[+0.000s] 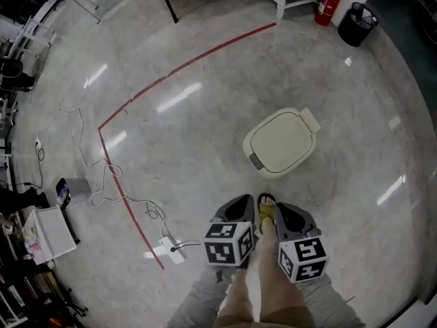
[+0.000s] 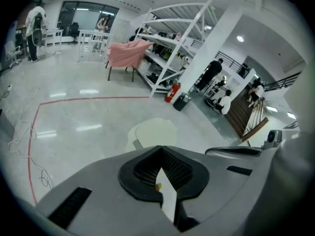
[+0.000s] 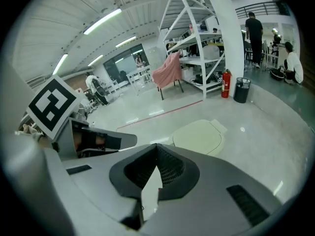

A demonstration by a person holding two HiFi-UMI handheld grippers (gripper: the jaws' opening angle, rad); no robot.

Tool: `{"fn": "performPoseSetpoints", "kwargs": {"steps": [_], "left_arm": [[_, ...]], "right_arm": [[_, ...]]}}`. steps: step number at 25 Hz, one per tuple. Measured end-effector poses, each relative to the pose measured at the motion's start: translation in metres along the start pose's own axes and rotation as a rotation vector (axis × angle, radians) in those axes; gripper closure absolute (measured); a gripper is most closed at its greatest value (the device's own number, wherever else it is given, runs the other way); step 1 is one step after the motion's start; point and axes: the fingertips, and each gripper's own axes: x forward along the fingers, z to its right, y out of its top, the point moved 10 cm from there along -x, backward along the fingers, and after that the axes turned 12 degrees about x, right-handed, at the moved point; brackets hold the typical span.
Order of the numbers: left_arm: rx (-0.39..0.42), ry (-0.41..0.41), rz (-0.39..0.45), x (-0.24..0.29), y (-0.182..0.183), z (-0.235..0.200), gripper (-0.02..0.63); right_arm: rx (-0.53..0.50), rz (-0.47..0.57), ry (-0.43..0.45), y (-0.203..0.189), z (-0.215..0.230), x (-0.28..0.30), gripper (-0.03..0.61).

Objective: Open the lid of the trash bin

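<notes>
A cream trash bin [image 1: 280, 142] stands on the grey floor with its lid down, a small grey pedal at its near-left corner. It also shows ahead in the left gripper view [image 2: 152, 131] and the right gripper view [image 3: 199, 134]. My left gripper [image 1: 237, 209] and right gripper [image 1: 292, 216] hang side by side close to my legs, well short of the bin and touching nothing. Both are shut, with jaws meeting and nothing between them in the left [image 2: 160, 149] and right [image 3: 157, 146] gripper views.
A red tape line [image 1: 130, 203] crosses the floor to the left. White cables and a power strip [image 1: 167, 249] lie beside it. A fire extinguisher [image 1: 329, 2], a black bin [image 1: 356, 23] and white shelving [image 3: 197, 38] stand at the back. My sandalled foot [image 1: 265, 214] is between the grippers.
</notes>
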Motion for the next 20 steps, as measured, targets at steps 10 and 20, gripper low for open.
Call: {"fn": "performPoseSetpoints", "kwargs": {"steps": [10, 20], "left_arm": [[-0.017, 0.02, -0.053, 0.086, -0.013, -0.033, 0.607], [-0.043, 0.029, -0.111, 0.16, -0.039, -0.061, 0.607]], "right_arm": [[0.052, -0.053, -0.007, -0.014, 0.031, 0.051, 0.581], [0.086, -0.078, 0.001, -0.033, 0.053, 0.091, 0.581]]}}
